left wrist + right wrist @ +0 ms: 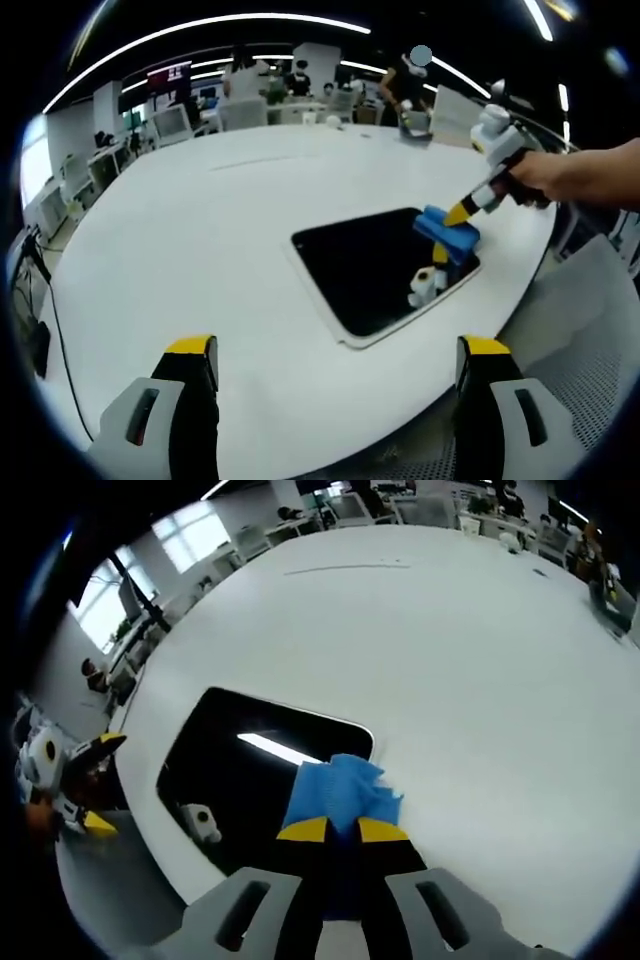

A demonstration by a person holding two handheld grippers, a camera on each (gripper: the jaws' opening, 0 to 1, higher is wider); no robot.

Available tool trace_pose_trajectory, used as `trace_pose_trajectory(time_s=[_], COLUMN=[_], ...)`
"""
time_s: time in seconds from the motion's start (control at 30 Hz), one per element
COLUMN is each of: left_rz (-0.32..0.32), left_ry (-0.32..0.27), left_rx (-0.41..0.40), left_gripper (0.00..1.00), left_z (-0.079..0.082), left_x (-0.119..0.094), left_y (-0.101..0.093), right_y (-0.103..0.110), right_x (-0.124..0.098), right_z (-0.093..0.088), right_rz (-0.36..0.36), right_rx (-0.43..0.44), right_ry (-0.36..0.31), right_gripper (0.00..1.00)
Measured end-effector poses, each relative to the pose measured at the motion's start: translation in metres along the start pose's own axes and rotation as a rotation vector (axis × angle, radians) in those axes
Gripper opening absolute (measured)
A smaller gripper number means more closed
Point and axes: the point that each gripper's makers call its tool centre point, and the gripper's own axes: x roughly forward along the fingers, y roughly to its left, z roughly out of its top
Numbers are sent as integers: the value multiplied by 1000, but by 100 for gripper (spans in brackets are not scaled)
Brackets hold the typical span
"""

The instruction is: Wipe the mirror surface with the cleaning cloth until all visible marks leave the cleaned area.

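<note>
The right hand-held gripper (pixel 342 832) is clamped on the blue cleaning cloth (pixel 340 790), pressing it against the dark mirror (pixel 240 770) lying flat on the white surface (pixel 470 660). The left hand-held gripper (pixel 335 365) hovers with jaws apart, near the mirror's edge.

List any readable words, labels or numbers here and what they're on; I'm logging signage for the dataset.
None can be read.
The dark screen at the back of the room carries reddish marks, too blurred to read.
The mirror, blue cloth and white table bear no text.
</note>
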Motion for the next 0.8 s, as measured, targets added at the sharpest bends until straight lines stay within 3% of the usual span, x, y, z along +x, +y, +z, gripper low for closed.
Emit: trace_pose_trajectory(time_s=[0.8], left_rz=[-11], left_ry=[-7], left_rx=[17], left_gripper=[99], left_z=[0], left_x=[1], left_y=[0], right_y=[11], right_x=[-6], right_z=[-13], right_rz=[-22], right_rx=[-36], right_ry=[29], right_gripper=[4])
